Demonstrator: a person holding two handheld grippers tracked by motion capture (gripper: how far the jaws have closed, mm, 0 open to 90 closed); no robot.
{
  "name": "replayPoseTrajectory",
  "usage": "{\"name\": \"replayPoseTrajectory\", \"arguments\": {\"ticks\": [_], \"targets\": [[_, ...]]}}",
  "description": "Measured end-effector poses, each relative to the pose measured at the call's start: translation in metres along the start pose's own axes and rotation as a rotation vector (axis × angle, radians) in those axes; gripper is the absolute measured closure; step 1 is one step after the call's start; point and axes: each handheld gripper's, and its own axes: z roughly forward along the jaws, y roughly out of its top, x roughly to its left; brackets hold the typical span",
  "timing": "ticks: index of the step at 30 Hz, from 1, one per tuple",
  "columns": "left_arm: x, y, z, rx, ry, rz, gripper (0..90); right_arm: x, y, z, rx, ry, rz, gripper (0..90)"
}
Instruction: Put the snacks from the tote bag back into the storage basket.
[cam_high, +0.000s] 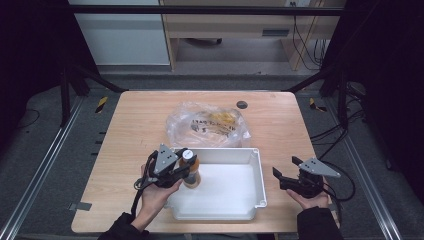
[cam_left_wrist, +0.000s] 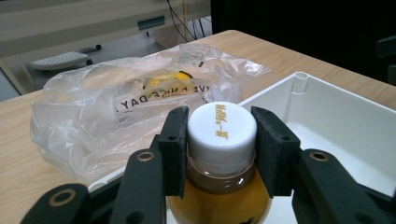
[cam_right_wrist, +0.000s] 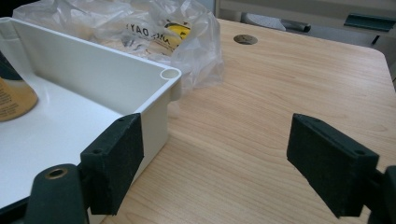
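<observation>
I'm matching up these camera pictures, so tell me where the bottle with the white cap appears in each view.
High view: bottle in the white tray's left part.
Left gripper view: bottom centre, cap between the jaws.
Right gripper view: far left edge.
Shared landmark: plastic bag behind the tray.

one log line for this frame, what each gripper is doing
left gripper: shut on bottle at white cap, over white bin | right gripper: open, beside bin on table | plastic bag: behind bin
</observation>
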Motion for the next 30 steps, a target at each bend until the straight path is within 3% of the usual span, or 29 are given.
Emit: {"name": "replayPoseTrajectory", "arguments": {"ticks": [8, 13, 24, 30], "targets": [[0.003, 0.004, -0.009, -0.047, -0.009, -0.003, 44.9, 0.000, 0.000, 0.000, 0.001, -0.001, 0.007, 18.6], [0.007, 0.005, -0.013, -0.036, -0.026, -0.009, 38.4, -0.001, 0.000, 0.000, 0.001, -0.003, 0.007, 18.5], [0.018, -0.001, -0.024, -0.030, -0.033, -0.004, 31.9, -0.001, 0.000, -0.001, -0.002, -0.005, 0.008, 17.9], [0.034, -0.012, -0.035, -0.030, -0.021, -0.022, 29.9, -0.002, 0.000, -0.002, -0.003, -0.006, 0.012, 17.0]]}}
